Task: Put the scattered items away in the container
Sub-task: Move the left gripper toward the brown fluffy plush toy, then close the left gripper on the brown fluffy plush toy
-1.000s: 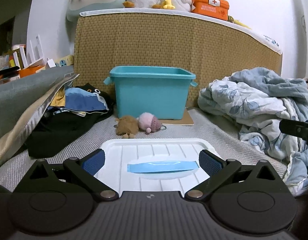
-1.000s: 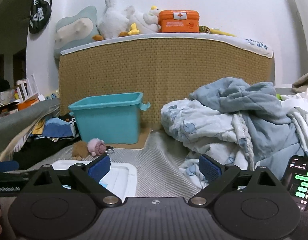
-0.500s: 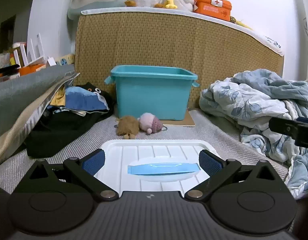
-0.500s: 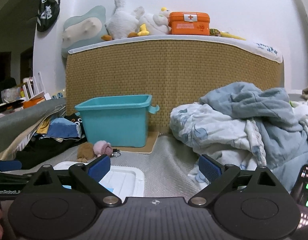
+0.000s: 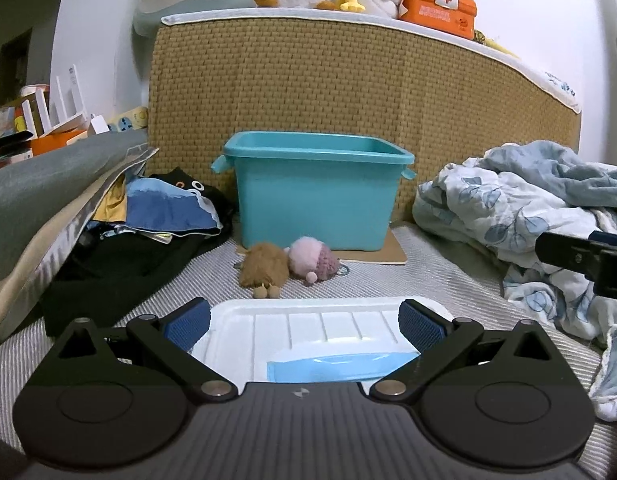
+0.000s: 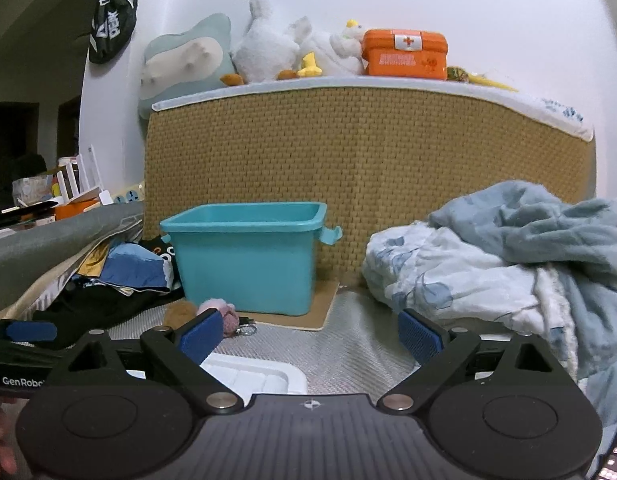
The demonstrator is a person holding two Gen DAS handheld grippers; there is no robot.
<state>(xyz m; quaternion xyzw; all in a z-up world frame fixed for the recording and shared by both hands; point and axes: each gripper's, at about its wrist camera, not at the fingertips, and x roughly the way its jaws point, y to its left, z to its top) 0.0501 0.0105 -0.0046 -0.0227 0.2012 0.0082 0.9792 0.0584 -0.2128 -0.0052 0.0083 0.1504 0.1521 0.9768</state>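
A teal plastic bin stands open on a cardboard sheet against a woven headboard. In front of it lie a brown plush toy and a pink plush toy with a keyring. A white lid with a blue handle lies flat on the grey mat, just under my left gripper, which is open and empty. My right gripper is open too, holding nothing, over the mat to the lid's right.
A heap of blue and white bedding fills the right side. Dark clothes and a blue item are piled at the left under a grey cushion. Plush toys and an orange first-aid box sit on the headboard.
Both grippers have moved forward and a little lower toward the bin; the lid now lies closer under the left gripper. The jaws stay open.
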